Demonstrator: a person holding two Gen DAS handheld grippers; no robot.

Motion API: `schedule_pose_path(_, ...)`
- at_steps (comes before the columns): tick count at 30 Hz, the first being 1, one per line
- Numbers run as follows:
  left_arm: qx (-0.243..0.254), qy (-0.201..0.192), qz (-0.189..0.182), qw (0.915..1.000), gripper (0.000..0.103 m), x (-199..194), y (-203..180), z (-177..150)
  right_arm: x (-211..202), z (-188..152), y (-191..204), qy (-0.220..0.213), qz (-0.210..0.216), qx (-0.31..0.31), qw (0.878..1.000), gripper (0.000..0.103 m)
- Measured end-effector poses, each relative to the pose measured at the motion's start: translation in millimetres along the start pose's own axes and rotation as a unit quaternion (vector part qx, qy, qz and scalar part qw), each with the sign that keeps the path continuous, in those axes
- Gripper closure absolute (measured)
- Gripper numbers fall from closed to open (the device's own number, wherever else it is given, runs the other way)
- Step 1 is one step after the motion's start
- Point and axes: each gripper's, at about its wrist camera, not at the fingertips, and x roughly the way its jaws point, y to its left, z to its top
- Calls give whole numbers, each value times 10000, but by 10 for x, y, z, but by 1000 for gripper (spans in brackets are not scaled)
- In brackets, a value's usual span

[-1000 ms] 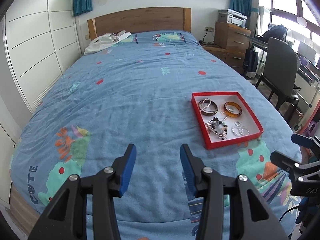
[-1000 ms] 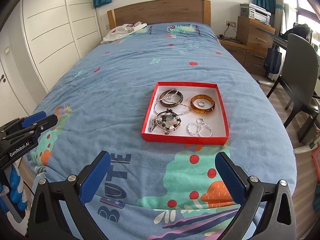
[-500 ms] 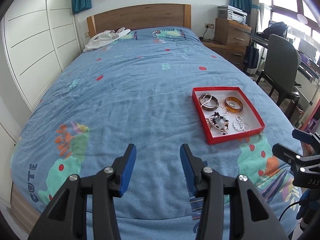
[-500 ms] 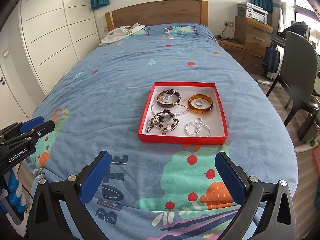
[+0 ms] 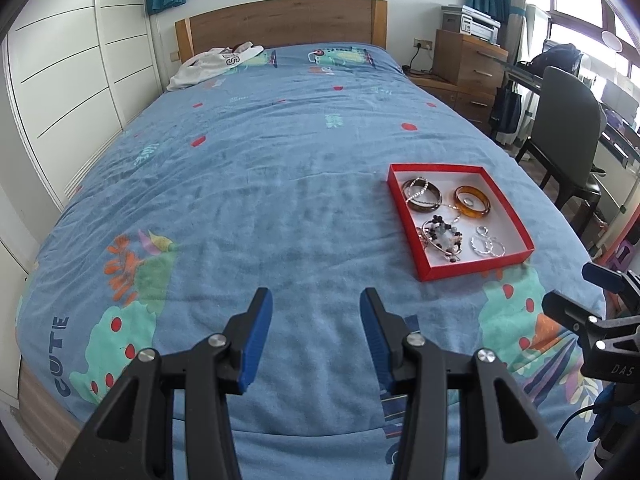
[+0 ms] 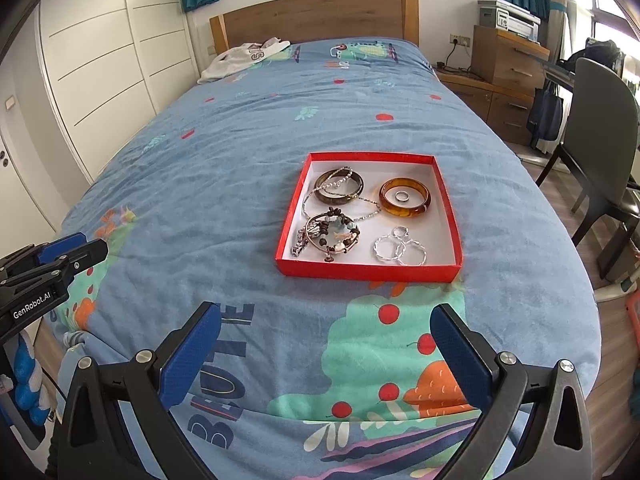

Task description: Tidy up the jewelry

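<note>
A shallow red tray (image 6: pixel 362 272) (image 5: pixel 432 274) with a white floor lies on the blue bedspread. Inside it are a dark bangle (image 6: pixel 339 186) (image 5: pixel 422 201), an amber bangle (image 6: pixel 405 198) (image 5: pixel 472 207) with a small ring inside it, a beaded bracelet (image 6: pixel 332 235) (image 5: pixel 442 238), a thin chain and several silver rings (image 6: pixel 400 250) (image 5: pixel 486 242). My right gripper (image 6: pixel 326 338) hangs open over the bed's near end, short of the tray, nothing between its blue pads. My left gripper (image 5: pixel 316 322) is open and empty, left of the tray.
The bed (image 5: pixel 248 184) fills both views, with a wooden headboard (image 6: pixel 320 20) and white clothing (image 6: pixel 244 58) at the far end. White wardrobes (image 5: pixel 68 92) line the left. A wooden dresser (image 6: pixel 508 60) and a dark chair (image 6: pixel 600 140) stand on the right.
Both views have drifted slightly, so the tray sits a little differently in frame. Both grippers stay open and empty.
</note>
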Motion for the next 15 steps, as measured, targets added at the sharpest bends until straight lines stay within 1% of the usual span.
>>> schedule_pose_path(15, 24, 52, -32, 10000, 59, 55, -31, -39, 38, -16, -5, 7, 6, 16, 10000, 1)
